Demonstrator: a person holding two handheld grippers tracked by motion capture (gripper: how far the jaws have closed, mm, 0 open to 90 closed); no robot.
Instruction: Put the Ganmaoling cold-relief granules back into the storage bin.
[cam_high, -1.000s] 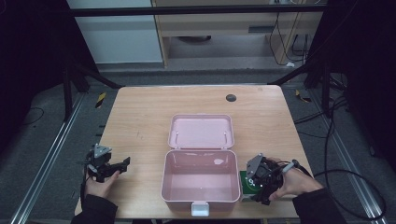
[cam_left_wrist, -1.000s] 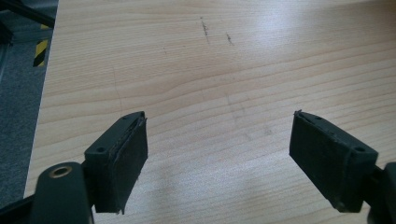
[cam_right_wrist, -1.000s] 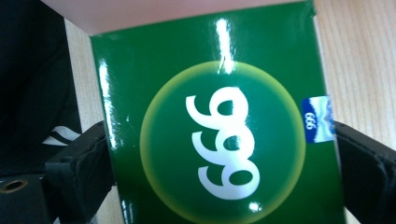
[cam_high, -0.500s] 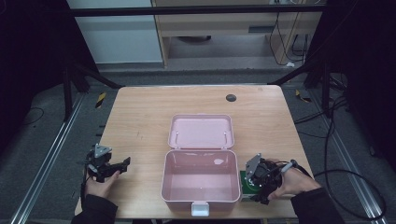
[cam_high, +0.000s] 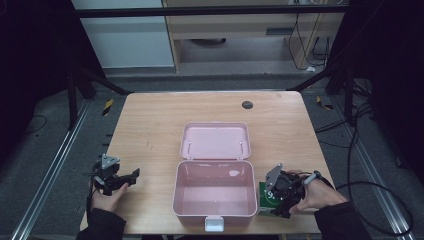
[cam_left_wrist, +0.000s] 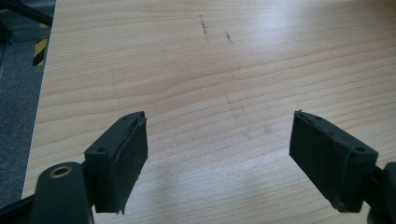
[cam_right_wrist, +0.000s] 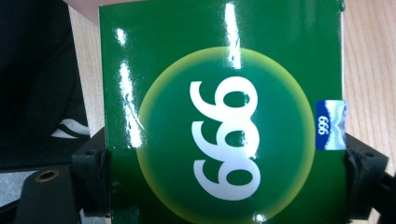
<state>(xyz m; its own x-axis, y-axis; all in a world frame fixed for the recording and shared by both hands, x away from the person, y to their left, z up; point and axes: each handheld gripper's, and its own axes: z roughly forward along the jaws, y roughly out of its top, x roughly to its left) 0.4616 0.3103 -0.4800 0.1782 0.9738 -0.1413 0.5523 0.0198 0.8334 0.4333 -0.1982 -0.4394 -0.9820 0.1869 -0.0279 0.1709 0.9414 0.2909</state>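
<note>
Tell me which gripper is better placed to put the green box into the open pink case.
Right. The right gripper has its jaws around the glossy green box beside the open pink plastic case.

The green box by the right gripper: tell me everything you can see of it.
The green box is a small glossy carton, probably card, with a yellow-edged green circle bearing white digits that read 999 or 666, depending on orientation, and a small blue label at one edge. It sits on the wooden table near the front edge, just right of the open pink case. The right gripper has a black jaw against each of its two sides.
</note>
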